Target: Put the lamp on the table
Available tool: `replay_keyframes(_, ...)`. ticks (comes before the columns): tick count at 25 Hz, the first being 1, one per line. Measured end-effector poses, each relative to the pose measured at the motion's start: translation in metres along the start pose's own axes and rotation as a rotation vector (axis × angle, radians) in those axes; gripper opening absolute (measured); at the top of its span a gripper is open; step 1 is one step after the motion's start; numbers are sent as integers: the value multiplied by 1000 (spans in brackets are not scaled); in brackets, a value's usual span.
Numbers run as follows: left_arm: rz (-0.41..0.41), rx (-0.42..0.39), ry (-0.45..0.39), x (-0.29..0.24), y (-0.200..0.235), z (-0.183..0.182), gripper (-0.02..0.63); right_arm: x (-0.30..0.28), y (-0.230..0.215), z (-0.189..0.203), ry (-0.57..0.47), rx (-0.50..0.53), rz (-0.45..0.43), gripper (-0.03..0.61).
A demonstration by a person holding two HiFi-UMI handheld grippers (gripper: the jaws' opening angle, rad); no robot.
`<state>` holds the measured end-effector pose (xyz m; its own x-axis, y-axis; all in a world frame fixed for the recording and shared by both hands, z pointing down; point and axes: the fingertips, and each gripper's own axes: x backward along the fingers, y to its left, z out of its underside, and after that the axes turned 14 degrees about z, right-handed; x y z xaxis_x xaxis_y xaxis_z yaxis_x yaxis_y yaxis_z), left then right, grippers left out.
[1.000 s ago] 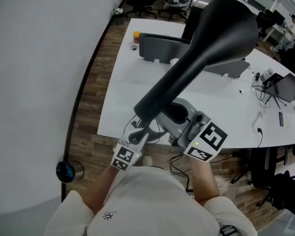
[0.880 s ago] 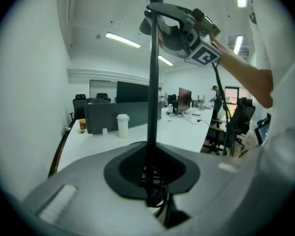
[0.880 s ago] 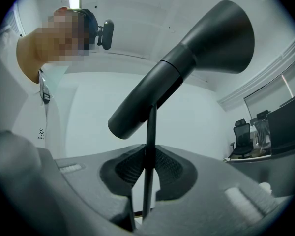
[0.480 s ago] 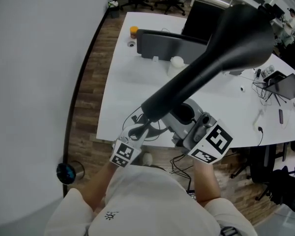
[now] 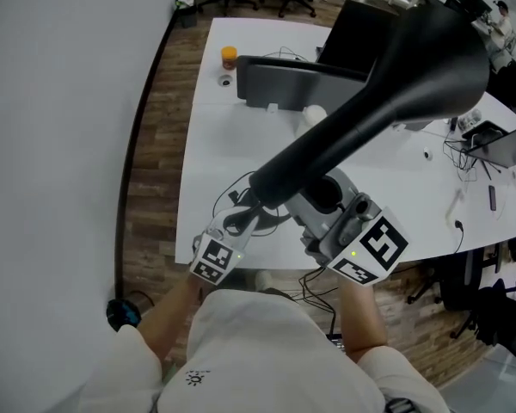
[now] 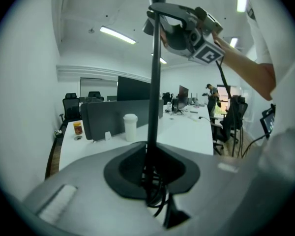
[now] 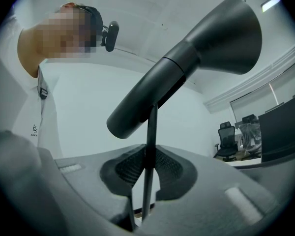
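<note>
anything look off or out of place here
Only the lamp: it is off the table, held in the air by its thin pole in the left gripper and right gripper, its head slanting over the table. Nothing looks spilled or broken.

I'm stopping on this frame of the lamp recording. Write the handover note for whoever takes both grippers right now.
Left gripper: shut on the thin stem of the lamp, low down.
Right gripper: shut on the same stem, higher up, just under the lamp head.
Lamp: held in the air, tilted, over the near edge of the white table; not resting on it.
Done: lamp lifted and brought to the table.
Left: stand it on the table, then open both grippers.
</note>
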<state>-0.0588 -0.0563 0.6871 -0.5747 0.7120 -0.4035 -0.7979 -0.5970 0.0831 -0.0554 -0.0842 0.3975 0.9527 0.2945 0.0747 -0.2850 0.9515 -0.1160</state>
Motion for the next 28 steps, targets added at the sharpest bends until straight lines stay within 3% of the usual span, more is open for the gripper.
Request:
replay_keyframes(11,109,-49,-9,-17,93,4,48,-76,-34,18,35,57,108,46)
replay_keyframes(28,222,-66,34,-71,198,32,54,-141,-111,72,107,77,290,44)
